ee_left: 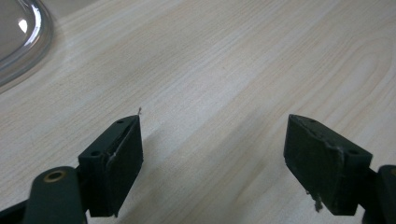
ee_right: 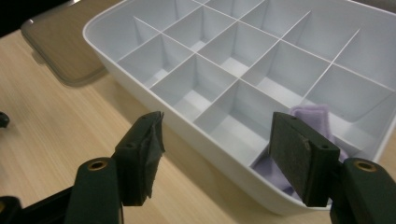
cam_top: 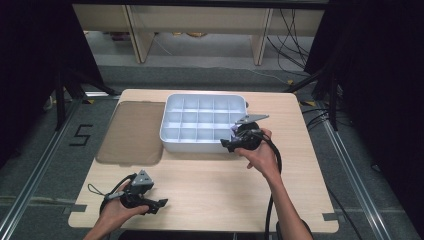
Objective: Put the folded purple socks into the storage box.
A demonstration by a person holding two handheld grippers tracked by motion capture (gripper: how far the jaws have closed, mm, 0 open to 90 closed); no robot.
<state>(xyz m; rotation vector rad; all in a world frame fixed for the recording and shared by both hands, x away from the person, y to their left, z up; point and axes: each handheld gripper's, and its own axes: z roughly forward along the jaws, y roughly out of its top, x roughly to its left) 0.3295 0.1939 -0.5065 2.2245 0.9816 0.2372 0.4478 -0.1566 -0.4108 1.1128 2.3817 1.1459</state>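
Note:
A white divided box [cam_top: 172, 137] stands in the middle of the wooden table, its compartments [ee_right: 154, 60] bare. A folded purple cloth [ee_right: 312, 116] lies in the corner compartment nearest my right gripper, partly hidden behind the right jaw; it shows as a purple speck [cam_top: 233, 131] in the high view. My right gripper [cam_top: 229, 144] [ee_right: 218, 116] hovers open at the box's near right corner, with one jaw over the table outside the wall and the other over the cloth's compartment, and its pads touch nothing. My left gripper [cam_top: 159, 204] [ee_left: 215, 119] rests open over bare wood near the front left edge.
A translucent brownish lid [cam_top: 132, 131] [ee_right: 60, 42] lies flat to the left of the box, and its rounded rim [ee_left: 28, 42] appears in the left gripper view. Cables trail from both grippers. Bare table [cam_top: 210, 185] lies between the hands. Shelving legs and floor cables are beyond the far edge.

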